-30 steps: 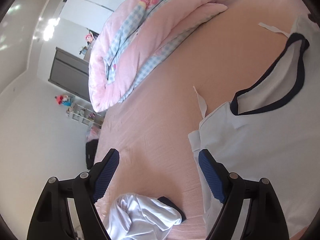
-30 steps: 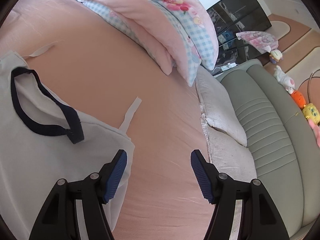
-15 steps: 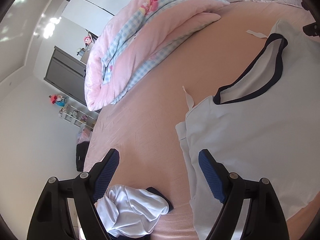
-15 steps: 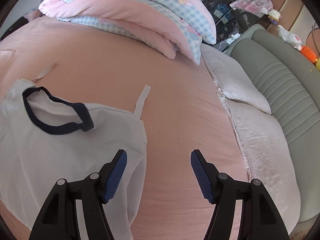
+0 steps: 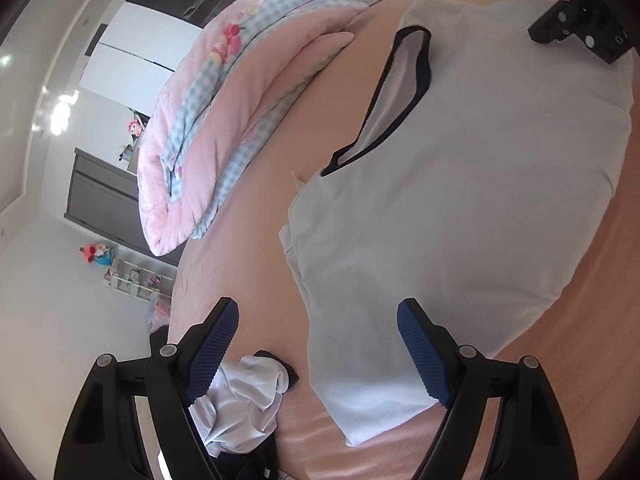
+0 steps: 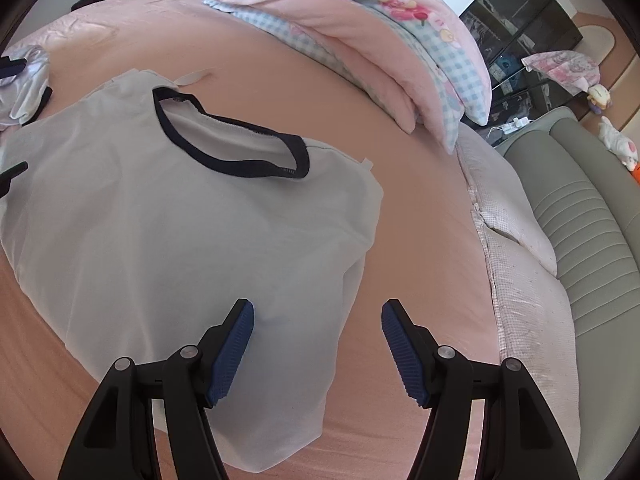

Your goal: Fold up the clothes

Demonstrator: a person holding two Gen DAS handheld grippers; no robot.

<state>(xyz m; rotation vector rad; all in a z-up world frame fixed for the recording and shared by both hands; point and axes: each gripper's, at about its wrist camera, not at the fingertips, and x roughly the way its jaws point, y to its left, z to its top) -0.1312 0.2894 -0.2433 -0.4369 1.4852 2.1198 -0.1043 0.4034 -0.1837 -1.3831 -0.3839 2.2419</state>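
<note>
Across the middle of the bed (image 6: 420,208), spread flat with sleeves already tucked under: a pale shirt (image 6: 180,232), navy collar (image 6: 224,152) toward the heaped pink quilt (image 6: 360,24), hem toward the near edge. Over the shirt's two lower side edges, one on each side, both claws hanging, touching nothing: left claw (image 5: 318,344) with jaws well apart and empty, right claw (image 6: 317,344) likewise apart and empty. Likely next: pinching each side of the hem to fold it up toward the collar. Risks, as judged: catching only the top layer, so the tucked sleeves slide out; snagging the pink sheet along with the cloth; uneven lift from two unmatched grips, skewing the fold. Also close by, near the bed's left edge: a crumpled white garment (image 5: 240,404), easy to drag along.
</note>
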